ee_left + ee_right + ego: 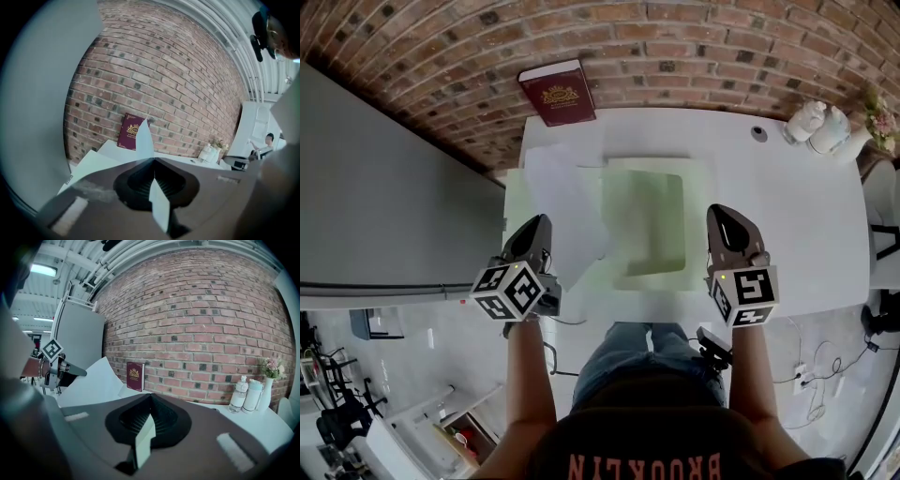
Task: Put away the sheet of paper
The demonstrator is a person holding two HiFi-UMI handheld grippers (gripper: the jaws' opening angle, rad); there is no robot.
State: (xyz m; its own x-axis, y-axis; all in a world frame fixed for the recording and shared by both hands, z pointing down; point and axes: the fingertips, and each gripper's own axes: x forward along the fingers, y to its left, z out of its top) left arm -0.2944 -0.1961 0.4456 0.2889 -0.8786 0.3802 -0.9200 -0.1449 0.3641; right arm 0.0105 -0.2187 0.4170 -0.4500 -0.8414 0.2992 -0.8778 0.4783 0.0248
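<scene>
A white sheet of paper [565, 208] is lifted above the left part of the white table [787, 216], and my left gripper [546, 223] is shut on its near edge. In the left gripper view the sheet [143, 139] stands up thin between the closed jaws [153, 161]. An open pale green folder [649, 223] lies at the table's middle. At its right edge my right gripper [718, 212] is shut on a thin pale green flap [143, 439] that runs between its jaws [151, 397]. The right gripper view also shows the raised sheet [93, 380] and the left gripper [61, 369].
A dark red book [557, 92] leans against the brick wall at the table's back. Two white bottles [820, 127] and flowers [881, 117] stand at the back right corner. A grey panel [384, 187] runs along the table's left side.
</scene>
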